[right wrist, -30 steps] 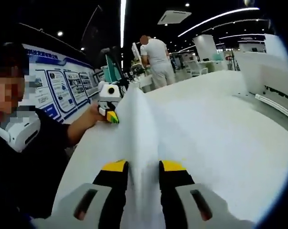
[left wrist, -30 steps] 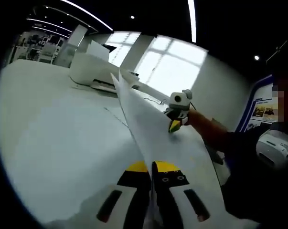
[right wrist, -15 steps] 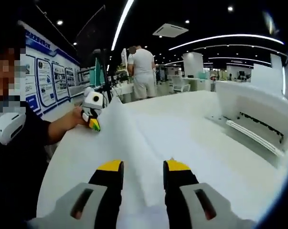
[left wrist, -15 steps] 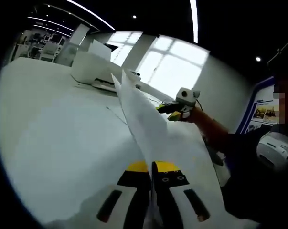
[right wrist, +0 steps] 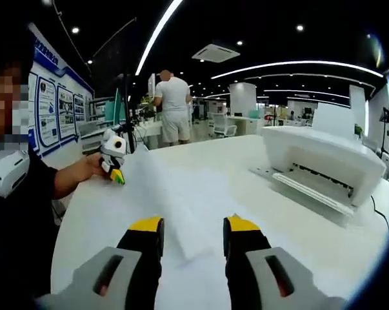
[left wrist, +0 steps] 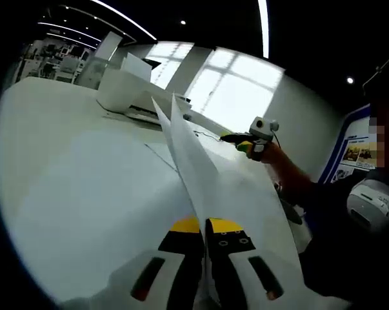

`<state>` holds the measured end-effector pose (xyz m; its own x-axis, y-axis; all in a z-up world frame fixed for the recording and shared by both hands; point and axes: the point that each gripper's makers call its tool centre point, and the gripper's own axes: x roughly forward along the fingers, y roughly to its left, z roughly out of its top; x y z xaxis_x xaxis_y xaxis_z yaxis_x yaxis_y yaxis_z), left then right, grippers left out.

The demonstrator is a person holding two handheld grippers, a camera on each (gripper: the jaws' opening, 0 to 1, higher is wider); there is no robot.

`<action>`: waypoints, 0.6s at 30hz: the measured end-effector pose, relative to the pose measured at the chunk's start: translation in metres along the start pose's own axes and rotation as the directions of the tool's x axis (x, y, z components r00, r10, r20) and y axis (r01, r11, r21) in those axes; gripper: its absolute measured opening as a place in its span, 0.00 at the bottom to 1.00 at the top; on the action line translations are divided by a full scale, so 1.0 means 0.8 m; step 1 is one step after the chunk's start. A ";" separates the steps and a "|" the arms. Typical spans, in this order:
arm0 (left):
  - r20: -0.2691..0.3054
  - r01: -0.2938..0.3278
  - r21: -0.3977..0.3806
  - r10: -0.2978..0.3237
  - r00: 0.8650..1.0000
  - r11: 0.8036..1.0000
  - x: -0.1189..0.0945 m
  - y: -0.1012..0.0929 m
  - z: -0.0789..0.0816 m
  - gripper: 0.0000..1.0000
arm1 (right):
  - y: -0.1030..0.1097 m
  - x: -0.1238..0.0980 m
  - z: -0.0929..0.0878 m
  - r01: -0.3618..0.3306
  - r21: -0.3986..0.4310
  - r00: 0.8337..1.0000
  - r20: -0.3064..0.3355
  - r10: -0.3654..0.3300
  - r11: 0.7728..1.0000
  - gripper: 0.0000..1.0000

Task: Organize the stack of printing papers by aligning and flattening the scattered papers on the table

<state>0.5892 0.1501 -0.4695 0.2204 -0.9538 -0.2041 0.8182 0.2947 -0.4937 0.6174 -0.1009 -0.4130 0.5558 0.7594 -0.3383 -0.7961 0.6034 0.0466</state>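
Note:
White printing papers [left wrist: 200,174] stand on edge, rising from my left gripper [left wrist: 204,223], which is shut on their near edge. The sheets fan slightly at their far tip. My right gripper [left wrist: 237,139] hovers beyond the papers in a hand, apart from them. In the right gripper view, my right gripper [right wrist: 193,227] is open with nothing pinched. The papers [right wrist: 165,194] lie blurred ahead of it over the white table [right wrist: 226,174]. The left gripper [right wrist: 116,174] holds their far end at the left.
A white printer [right wrist: 323,161] sits on the table to the right, also seen as the printer [left wrist: 126,90] at the far left. A person in a white shirt [right wrist: 175,106] stands beyond the table. The operator's arm [left wrist: 297,184] and body are close by.
My right gripper has opened, let go of the papers and pulled back from them. The left gripper has stayed shut on the sheets.

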 end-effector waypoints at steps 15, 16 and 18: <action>0.001 0.001 -0.003 0.000 1.000 1.000 0.000 0.001 0.000 0.06 | -0.021 -0.073 -0.010 0.128 0.051 0.991 0.023 -0.130 0.990 0.36; 0.001 0.001 -0.003 -0.001 1.000 1.000 0.000 0.001 0.000 0.06 | -0.020 -0.075 -0.012 0.131 0.053 0.991 0.021 -0.132 0.990 0.37; 0.002 0.002 -0.001 -0.002 1.000 1.000 0.000 0.000 0.000 0.06 | -0.018 -0.079 -0.016 0.136 0.059 0.990 0.017 -0.137 0.989 0.38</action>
<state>0.5896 0.1503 -0.4696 0.2193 -0.9546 -0.2016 0.8180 0.2925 -0.4953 0.5907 -0.1604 -0.4046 0.6636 0.6736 -0.3254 -0.6978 0.7141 0.0551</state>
